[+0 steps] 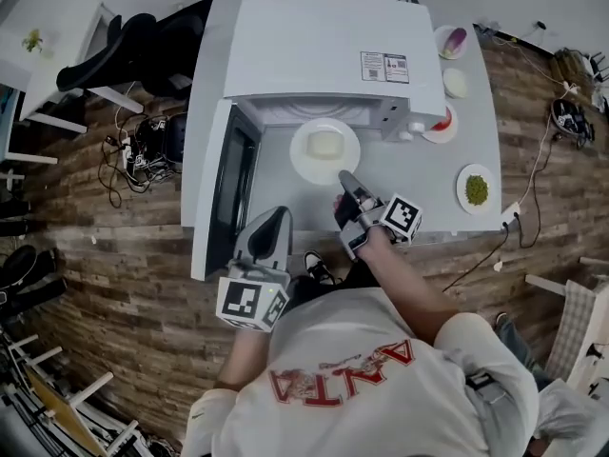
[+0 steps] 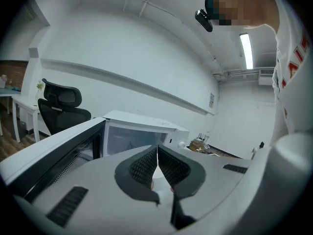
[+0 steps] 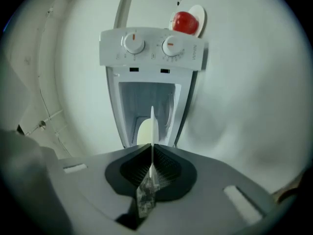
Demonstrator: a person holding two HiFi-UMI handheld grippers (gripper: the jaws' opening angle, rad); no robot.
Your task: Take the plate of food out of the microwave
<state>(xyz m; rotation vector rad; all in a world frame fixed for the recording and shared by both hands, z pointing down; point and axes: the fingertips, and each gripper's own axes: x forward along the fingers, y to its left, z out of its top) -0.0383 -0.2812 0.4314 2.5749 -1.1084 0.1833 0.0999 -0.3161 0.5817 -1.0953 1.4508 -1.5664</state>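
A white plate with a pale block of food sits at the mouth of the open white microwave, partly outside it. My right gripper is shut on the plate's near rim. In the right gripper view the plate shows edge-on between the jaws of the right gripper, with the microwave cavity beyond. The microwave door hangs open to the left. My left gripper is near the table's front edge, shut and holding nothing; its left gripper view faces the door.
On the white table right of the microwave stand small plates: one with a purple thing, a white one, a red fruit, green peas. An office chair and cables lie left.
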